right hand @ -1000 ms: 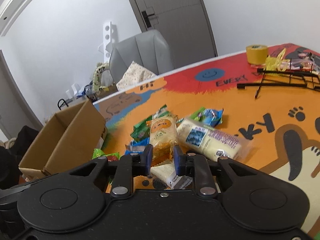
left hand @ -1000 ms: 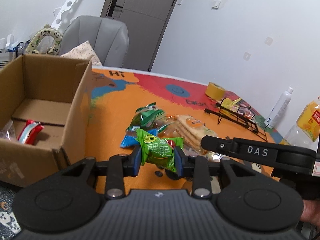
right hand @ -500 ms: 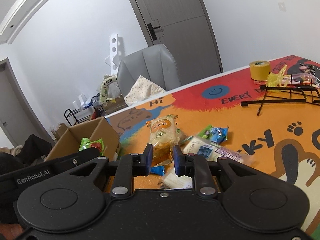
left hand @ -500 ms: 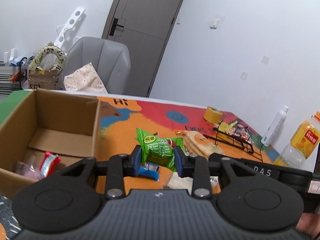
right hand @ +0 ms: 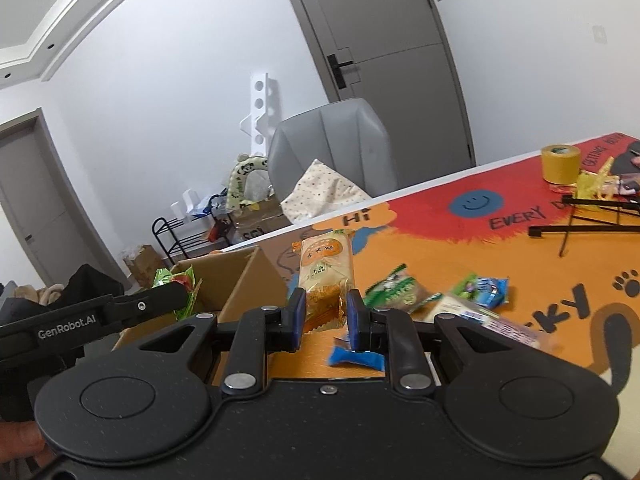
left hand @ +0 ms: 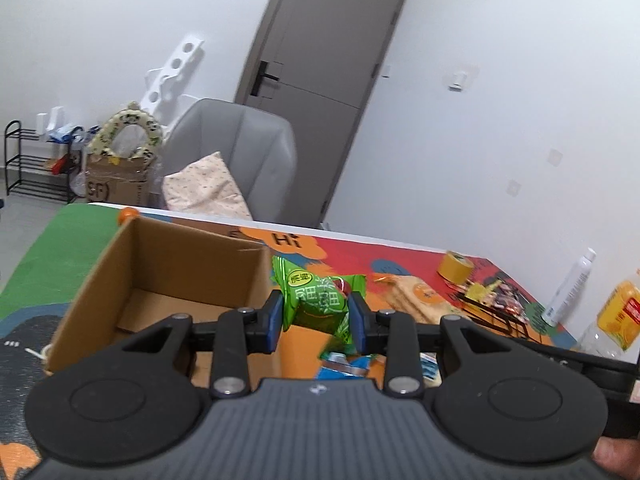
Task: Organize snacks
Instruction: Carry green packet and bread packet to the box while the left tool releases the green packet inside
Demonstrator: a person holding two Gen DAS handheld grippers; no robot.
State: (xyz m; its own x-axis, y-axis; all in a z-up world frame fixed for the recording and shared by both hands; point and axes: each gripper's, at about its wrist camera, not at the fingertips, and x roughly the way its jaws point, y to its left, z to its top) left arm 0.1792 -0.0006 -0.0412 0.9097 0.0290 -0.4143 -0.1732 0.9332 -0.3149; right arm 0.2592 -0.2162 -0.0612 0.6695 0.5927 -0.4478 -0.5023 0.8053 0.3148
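Over on the far left, against the wall, a black shoe rack point(left hand: 34, 162) stands beside a taped carton with a padded ring perched on top. Nearer, on the colourful table mat point(left hand: 52, 264), sits the open cardboard box point(left hand: 160, 272), its flaps up and part of its brown floor showing.

Just right of the box's near corner, the left gripper point(left hand: 316, 320) is held up off the table, its blue-padded fingers drawn in narrow and pinching a green snack packet point(left hand: 320, 300) by its middle. The packet sticks up above the pads, level with the box rim and just outside its right wall. In the right wrist view that same packet shows at the box's left edge.

Behind, a grey chair point(left hand: 240, 152) with a speckled cushion faces the table, the grey door beyond it.

The right gripper point(right hand: 326, 314) is also raised, fingers close together and clamped on the lower end of an orange biscuit packet point(right hand: 326, 270), which stands upright just right of the box's corner. Below it on the mat lie the loose snacks: a blue wrapper point(right hand: 356, 356), a green-and-white packet point(right hand: 396, 290), a blue-and-green one point(right hand: 484, 288) and a pale, blurred pack.

Further right sit a roll of yellow tape point(right hand: 560, 164), a black wire rack point(right hand: 580, 228), then a white spray bottle point(left hand: 568, 288) and a juice bottle point(left hand: 616, 312) at the edge.
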